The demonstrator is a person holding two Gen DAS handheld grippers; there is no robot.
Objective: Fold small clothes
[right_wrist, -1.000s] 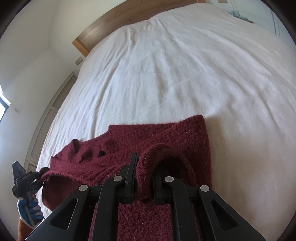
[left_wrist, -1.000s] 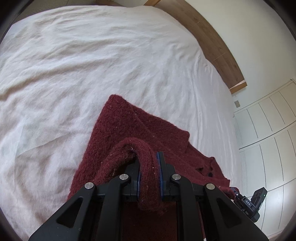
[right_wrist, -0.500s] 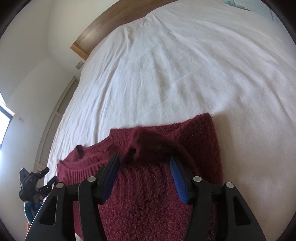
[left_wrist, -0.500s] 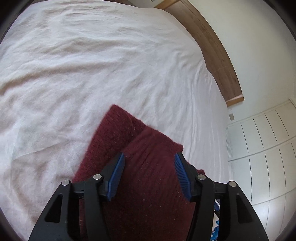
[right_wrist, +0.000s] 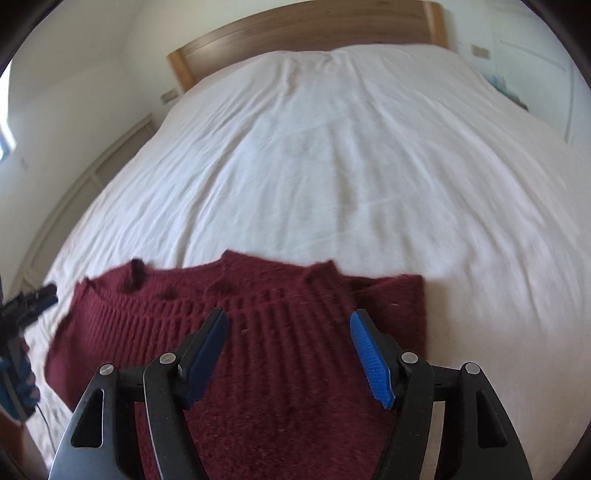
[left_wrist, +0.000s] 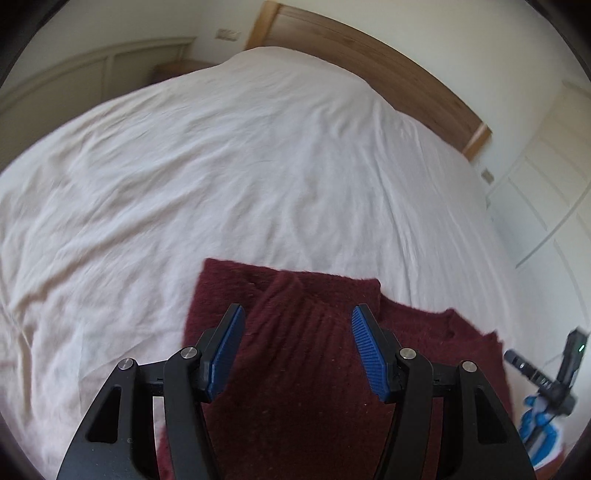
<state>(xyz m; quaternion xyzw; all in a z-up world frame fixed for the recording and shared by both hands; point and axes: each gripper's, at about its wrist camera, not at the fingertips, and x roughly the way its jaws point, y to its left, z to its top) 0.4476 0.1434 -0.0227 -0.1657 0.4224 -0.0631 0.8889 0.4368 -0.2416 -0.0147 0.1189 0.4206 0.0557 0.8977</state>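
Note:
A dark red knitted sweater (left_wrist: pixel 295 376) lies folded on the white bed sheet (left_wrist: pixel 240 166), close to the near edge. My left gripper (left_wrist: pixel 297 308) hovers just above its left part, open, blue pads (left_wrist: pixel 225 350) apart and nothing pinched. In the right wrist view the sweater (right_wrist: pixel 280 369) spreads wide, its ribbed folded edge facing the headboard. My right gripper (right_wrist: pixel 290 313) hangs over its right part, its jaws opening, pads clear of the knit. The other gripper shows at each view's edge: the right gripper (left_wrist: pixel 546 373) and the left gripper (right_wrist: pixel 26 302).
The white sheet (right_wrist: pixel 351 166) stretches away to a wooden headboard (right_wrist: pixel 295 26). Panelled white cupboard doors (left_wrist: pixel 546 192) stand along the bed's side. Wall sockets (right_wrist: pixel 169 96) sit beside the headboard.
Both grippers let go of the raised folds of sweater they pinched, opened wide and lifted back. The sweater has dropped flat onto itself.

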